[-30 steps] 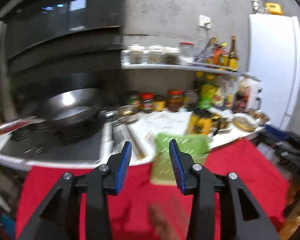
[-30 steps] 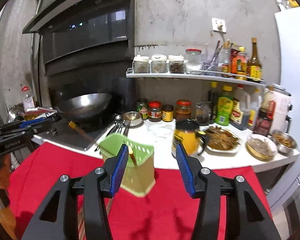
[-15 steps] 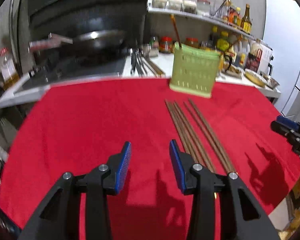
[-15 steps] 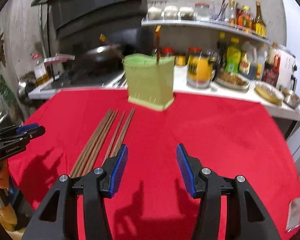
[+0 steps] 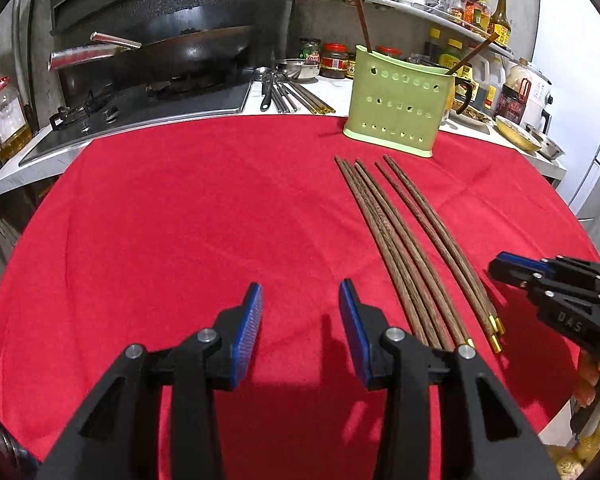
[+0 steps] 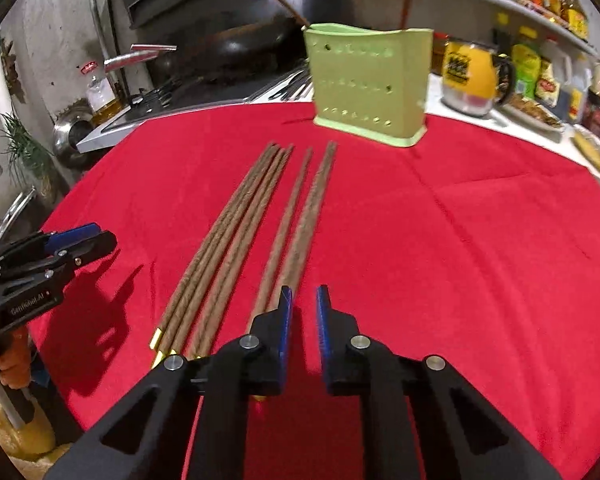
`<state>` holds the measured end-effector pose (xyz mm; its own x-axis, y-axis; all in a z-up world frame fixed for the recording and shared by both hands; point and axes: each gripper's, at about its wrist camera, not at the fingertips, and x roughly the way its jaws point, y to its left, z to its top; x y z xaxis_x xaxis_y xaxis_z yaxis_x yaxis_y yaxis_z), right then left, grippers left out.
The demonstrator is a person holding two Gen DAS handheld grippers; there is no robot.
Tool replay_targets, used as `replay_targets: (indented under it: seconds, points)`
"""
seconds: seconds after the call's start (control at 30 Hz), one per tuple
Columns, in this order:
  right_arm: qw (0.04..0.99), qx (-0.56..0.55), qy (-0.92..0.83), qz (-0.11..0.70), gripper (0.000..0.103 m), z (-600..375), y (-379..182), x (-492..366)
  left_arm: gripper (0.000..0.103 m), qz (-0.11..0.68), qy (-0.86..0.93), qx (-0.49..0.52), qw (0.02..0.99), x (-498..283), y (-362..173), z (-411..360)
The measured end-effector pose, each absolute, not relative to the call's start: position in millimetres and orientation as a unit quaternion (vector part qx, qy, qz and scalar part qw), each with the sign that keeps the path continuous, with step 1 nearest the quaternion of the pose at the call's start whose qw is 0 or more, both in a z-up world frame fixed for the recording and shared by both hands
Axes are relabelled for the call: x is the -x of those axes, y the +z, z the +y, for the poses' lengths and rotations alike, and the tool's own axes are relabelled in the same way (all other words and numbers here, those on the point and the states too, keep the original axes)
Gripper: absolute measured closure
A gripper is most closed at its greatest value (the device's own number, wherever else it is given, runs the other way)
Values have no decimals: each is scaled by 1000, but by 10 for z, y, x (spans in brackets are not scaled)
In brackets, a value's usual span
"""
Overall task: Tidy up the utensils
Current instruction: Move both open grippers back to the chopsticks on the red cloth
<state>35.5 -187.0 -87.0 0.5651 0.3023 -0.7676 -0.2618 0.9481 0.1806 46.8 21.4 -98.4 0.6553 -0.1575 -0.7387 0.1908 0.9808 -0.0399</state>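
A red tablecloth (image 5: 180, 220) covers the table. The left gripper (image 5: 300, 312) is spread wide, empty; the right gripper (image 6: 303, 316), narrowly parted, hovers beside the chopsticks (image 6: 260, 216), which point lengthwise toward the green holder (image 6: 368, 88).

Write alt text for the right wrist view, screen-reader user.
The right gripper, fingers slightly apart and empty, hovers over a red tablecloth beside the near ends of loose wooden chopsticks. Beyond stands a green utensil holder with two chopsticks; the left gripper shows at far left.
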Motion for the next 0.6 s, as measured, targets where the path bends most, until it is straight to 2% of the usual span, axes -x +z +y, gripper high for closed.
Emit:
replay_targets:
  seconds: [0.6]
  points:
    - [882, 24, 130, 452, 90, -1759, -1000, -632, 64, 425, -118, -9, 898, -564, -1070, 73]
